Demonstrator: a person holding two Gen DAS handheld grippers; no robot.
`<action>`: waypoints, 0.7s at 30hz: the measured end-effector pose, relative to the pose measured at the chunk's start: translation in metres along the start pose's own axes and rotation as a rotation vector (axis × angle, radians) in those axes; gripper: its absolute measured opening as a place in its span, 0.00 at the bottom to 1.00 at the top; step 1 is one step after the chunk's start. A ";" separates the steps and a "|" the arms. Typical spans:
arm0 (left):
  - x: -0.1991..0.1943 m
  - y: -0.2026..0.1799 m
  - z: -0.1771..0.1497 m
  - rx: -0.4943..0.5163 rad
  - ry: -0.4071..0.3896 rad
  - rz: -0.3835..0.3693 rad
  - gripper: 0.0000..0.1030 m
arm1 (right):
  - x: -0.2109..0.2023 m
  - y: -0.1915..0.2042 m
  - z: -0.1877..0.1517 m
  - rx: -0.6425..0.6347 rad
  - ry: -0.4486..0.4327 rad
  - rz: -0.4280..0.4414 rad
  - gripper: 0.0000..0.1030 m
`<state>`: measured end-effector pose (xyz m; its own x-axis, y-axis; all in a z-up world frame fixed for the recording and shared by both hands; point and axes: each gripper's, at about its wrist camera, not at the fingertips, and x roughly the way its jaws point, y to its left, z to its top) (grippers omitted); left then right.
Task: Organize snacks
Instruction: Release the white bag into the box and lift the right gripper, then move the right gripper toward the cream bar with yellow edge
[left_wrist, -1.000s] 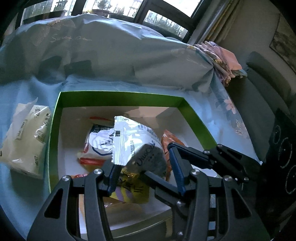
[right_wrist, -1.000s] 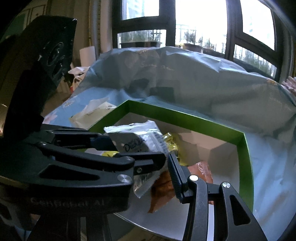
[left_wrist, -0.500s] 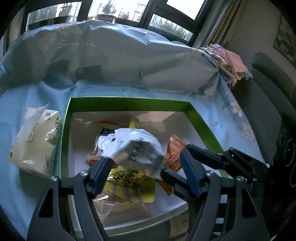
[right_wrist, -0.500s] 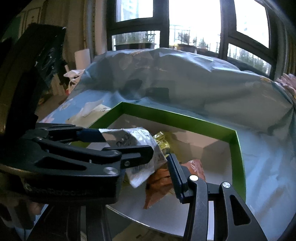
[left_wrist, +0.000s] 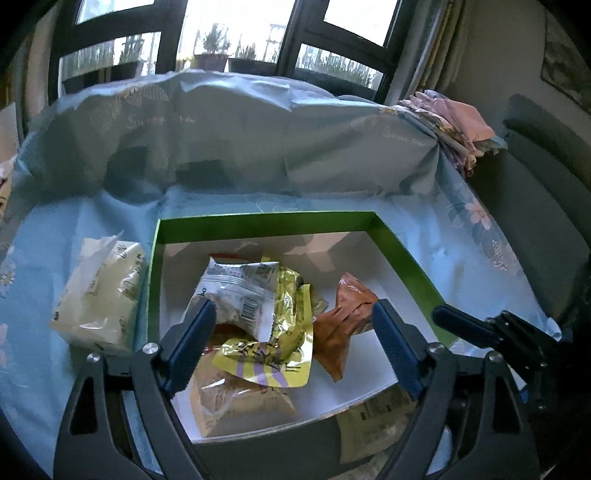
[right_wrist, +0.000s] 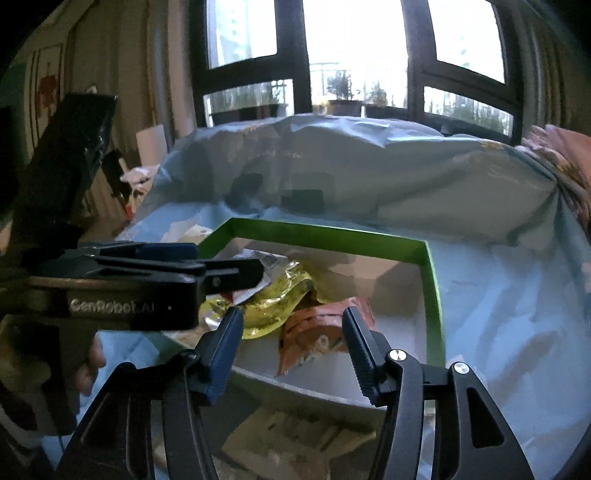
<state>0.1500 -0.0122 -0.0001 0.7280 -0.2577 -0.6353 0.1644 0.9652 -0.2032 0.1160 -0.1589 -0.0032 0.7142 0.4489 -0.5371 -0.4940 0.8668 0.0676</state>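
A green-rimmed box (left_wrist: 266, 218) with a white floor holds several snack packets. A silver-white packet (left_wrist: 240, 288) lies on top of a yellow packet (left_wrist: 273, 350), beside an orange packet (left_wrist: 347, 317) and a clear bag of brown snacks (left_wrist: 229, 395). My left gripper (left_wrist: 291, 328) is open and empty above the box's near side. My right gripper (right_wrist: 291, 332) is open and empty, just before the box's near wall (right_wrist: 310, 387); the orange packet (right_wrist: 317, 332) shows between its fingers. The left gripper's fingers (right_wrist: 221, 273) reach in from the left there.
A pale yellow packet (left_wrist: 99, 295) lies on the blue cloth (left_wrist: 55, 236) left of the box. A flat packet (left_wrist: 376, 421) lies below the box's near edge. The cloth-draped back (left_wrist: 258, 140) rises behind. A grey sofa (left_wrist: 535, 206) is on the right.
My left gripper has opened and let go of the silver-white packet, which now lies in the box on the yellow packet. Both grippers have pulled back and up from the box.
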 end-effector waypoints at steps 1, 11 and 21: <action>-0.003 -0.003 -0.001 0.009 -0.006 0.007 0.85 | -0.005 -0.002 -0.002 0.014 -0.005 0.011 0.55; -0.022 -0.023 -0.011 0.072 -0.032 0.063 0.94 | -0.034 -0.010 -0.033 0.077 0.012 0.054 0.55; -0.046 -0.033 -0.027 0.093 -0.051 0.113 1.00 | -0.042 -0.012 -0.063 0.166 0.083 0.135 0.55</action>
<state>0.0926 -0.0333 0.0155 0.7779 -0.1470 -0.6109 0.1384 0.9885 -0.0616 0.0609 -0.2022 -0.0345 0.6005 0.5499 -0.5805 -0.4893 0.8269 0.2770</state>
